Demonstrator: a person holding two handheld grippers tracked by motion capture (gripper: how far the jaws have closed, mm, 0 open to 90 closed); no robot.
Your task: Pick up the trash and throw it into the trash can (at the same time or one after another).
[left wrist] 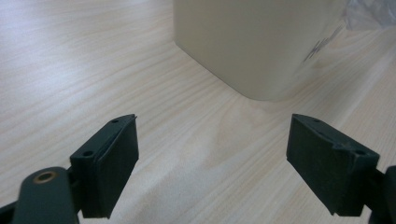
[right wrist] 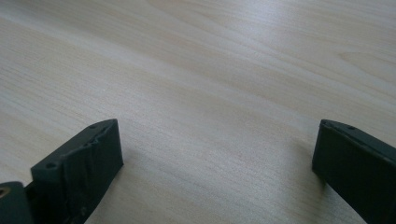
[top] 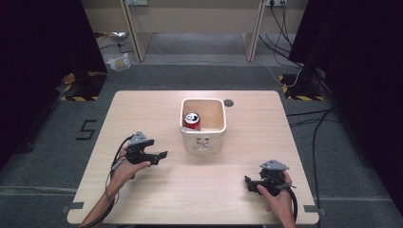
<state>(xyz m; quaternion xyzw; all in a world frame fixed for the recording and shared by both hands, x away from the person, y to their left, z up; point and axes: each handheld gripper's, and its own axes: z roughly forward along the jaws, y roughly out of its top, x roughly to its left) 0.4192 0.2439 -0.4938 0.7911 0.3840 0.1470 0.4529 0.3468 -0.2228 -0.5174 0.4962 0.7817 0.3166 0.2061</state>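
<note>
Two grippers, left gripper (top: pixel 159 156) and right gripper (top: pixel 248 182), jaws wide and empty, while the red can (top: pixel 192 120) stands inside the white bin (top: pixel 204 141); we'd judge a straight-down reach cleanest.

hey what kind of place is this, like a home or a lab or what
Most likely a lab or recording room, not a home. A bare wooden table stands on grey carpet between black curtains, with hazard-striped stand bases and loose cables on the floor. A person holds two handheld grippers over it.

The bin (left wrist: pixel 261 42) is cut off at the top edge, its dark marking (left wrist: pixel 322 44) blurred.
</note>
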